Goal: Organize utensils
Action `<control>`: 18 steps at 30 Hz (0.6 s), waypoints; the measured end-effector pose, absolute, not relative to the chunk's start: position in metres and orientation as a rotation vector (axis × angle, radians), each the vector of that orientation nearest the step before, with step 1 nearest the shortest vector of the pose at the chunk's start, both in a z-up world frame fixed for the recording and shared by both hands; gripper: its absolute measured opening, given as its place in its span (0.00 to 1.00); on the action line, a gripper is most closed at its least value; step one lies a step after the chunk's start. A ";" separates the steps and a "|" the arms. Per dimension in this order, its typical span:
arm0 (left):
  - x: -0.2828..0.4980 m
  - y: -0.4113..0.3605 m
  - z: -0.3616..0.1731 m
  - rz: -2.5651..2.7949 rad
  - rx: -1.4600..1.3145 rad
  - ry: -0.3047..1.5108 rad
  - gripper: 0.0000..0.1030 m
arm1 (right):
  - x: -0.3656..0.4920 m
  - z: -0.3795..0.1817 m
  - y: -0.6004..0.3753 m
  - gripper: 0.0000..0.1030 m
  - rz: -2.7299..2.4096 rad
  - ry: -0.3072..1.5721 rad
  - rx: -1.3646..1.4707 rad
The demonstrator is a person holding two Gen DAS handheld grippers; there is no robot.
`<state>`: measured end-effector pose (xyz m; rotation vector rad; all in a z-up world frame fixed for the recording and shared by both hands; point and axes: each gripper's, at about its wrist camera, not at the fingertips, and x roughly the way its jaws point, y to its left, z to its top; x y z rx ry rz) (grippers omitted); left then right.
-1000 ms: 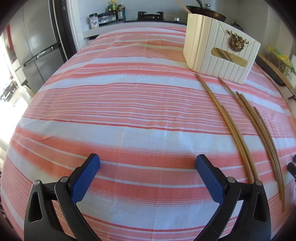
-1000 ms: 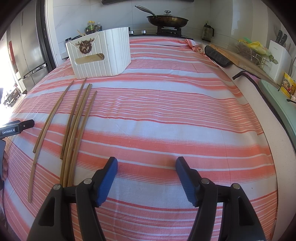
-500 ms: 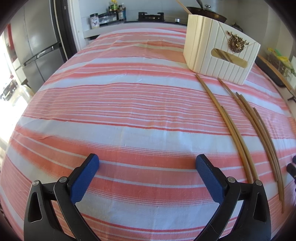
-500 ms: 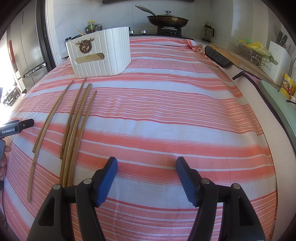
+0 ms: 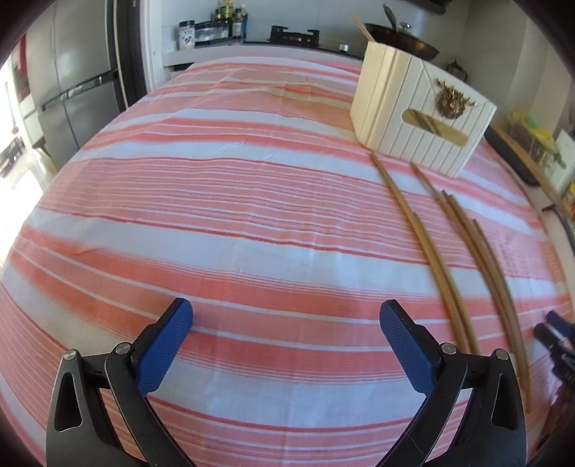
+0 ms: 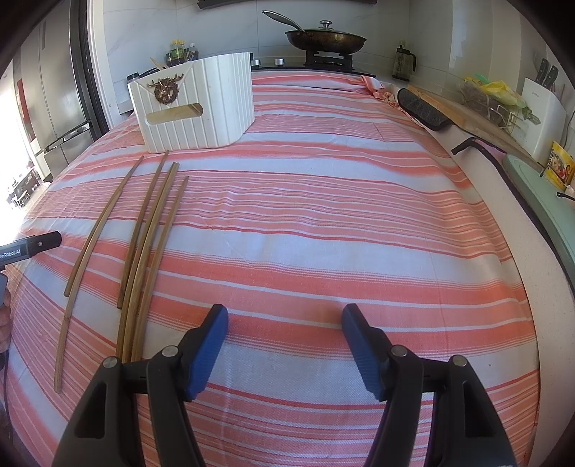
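Observation:
Several long wooden chopsticks point(image 5: 427, 244) point(image 6: 145, 237) lie side by side on the striped cloth, running from near my grippers toward a white ribbed utensil box point(image 5: 420, 111) point(image 6: 196, 107) with a brass deer ornament. More sticks show through the box's handle slot. My left gripper point(image 5: 285, 316) hovers open and empty over bare cloth, left of the chopsticks. My right gripper point(image 6: 284, 319) is open and empty too, just right of the chopsticks' near ends. Its tip shows at the left wrist view's right edge point(image 5: 555, 334), and the left gripper's body point(image 6: 28, 248) shows at the right wrist view's left edge.
A red-and-white striped cloth point(image 6: 323, 222) covers the counter. Behind the box stand a stove with a lidded pan point(image 6: 325, 37) and spice jars point(image 5: 222, 21). A fridge point(image 5: 68, 89) is at left. A dark mat point(image 6: 424, 109), cutting board and knife block point(image 6: 542, 104) line the right side.
The left wrist view has tilted slightly, as the left gripper rolled a little. The right gripper and the chopsticks have stayed put.

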<state>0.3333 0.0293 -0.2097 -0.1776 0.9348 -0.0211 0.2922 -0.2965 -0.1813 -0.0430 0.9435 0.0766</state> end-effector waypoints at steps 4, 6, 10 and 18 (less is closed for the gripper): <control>0.327 0.013 -0.203 -0.098 -0.247 0.920 1.00 | 0.292 -0.181 -0.297 0.66 0.076 0.943 -0.042; 0.331 -0.003 -0.203 -0.120 -0.220 0.936 1.00 | 0.292 -0.181 -0.297 0.66 0.076 0.943 -0.042; 0.338 -0.033 -0.206 -0.117 -0.137 0.950 1.00 | 0.292 -0.181 -0.296 0.66 0.076 0.943 -0.042; 0.344 -0.044 -0.211 -0.068 -0.043 0.969 1.00 | 0.292 -0.181 -0.296 0.66 0.076 0.943 -0.043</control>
